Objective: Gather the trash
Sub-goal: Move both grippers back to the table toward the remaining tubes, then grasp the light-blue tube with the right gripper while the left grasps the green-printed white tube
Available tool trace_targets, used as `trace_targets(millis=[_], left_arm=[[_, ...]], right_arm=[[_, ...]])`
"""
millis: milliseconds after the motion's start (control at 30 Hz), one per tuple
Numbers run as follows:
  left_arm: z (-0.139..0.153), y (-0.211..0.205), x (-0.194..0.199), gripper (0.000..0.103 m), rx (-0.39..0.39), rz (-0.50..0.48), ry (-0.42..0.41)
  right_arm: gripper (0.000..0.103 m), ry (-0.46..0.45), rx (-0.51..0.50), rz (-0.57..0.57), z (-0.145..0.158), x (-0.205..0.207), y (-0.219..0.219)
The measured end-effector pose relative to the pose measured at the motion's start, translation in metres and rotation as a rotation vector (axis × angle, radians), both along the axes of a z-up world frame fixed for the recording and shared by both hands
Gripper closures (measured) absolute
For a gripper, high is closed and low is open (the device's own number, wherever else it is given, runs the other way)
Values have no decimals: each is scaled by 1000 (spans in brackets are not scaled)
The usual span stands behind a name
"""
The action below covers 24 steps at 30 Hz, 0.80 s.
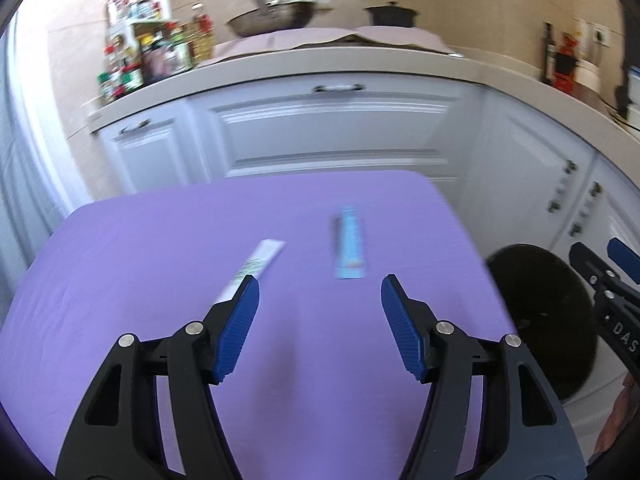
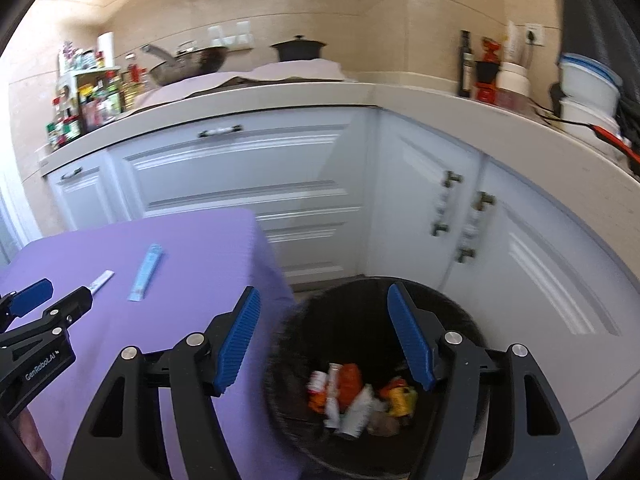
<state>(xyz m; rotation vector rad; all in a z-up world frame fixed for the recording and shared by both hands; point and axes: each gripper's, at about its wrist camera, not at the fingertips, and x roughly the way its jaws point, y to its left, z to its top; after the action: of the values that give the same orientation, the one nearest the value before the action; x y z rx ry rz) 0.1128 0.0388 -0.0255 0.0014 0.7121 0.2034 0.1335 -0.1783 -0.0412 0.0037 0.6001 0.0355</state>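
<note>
Both grippers were released and empty: the left gripper (image 1: 320, 292) hung over the purple table (image 1: 140, 280), the right gripper (image 2: 324, 300) above the black bin (image 2: 460, 312) off the table's right edge. The bin already held crumpled wrappers (image 2: 352, 396). Collection seemed midway; next, the white sachet (image 1: 256, 268) or blue sachet (image 1: 349, 248), mid-table, needed pinching flat.

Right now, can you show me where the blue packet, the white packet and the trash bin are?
blue packet (image 1: 349, 246): left wrist view, middle of its flat face.
white packet (image 1: 258, 262): left wrist view, its upper half on the purple cloth.
trash bin (image 2: 360, 300): right wrist view, dark far inner wall.
</note>
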Motion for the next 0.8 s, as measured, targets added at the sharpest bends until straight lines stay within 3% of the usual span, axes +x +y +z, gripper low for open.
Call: trace_targets(millis=[400, 800], left_arm=[[-16, 94, -7, 40, 0, 180, 30], [-30, 158, -12, 35, -8, 291, 56]], right_arm=[[38, 74, -25, 166, -17, 31, 88], [38, 164, -57, 244, -39, 63, 151]])
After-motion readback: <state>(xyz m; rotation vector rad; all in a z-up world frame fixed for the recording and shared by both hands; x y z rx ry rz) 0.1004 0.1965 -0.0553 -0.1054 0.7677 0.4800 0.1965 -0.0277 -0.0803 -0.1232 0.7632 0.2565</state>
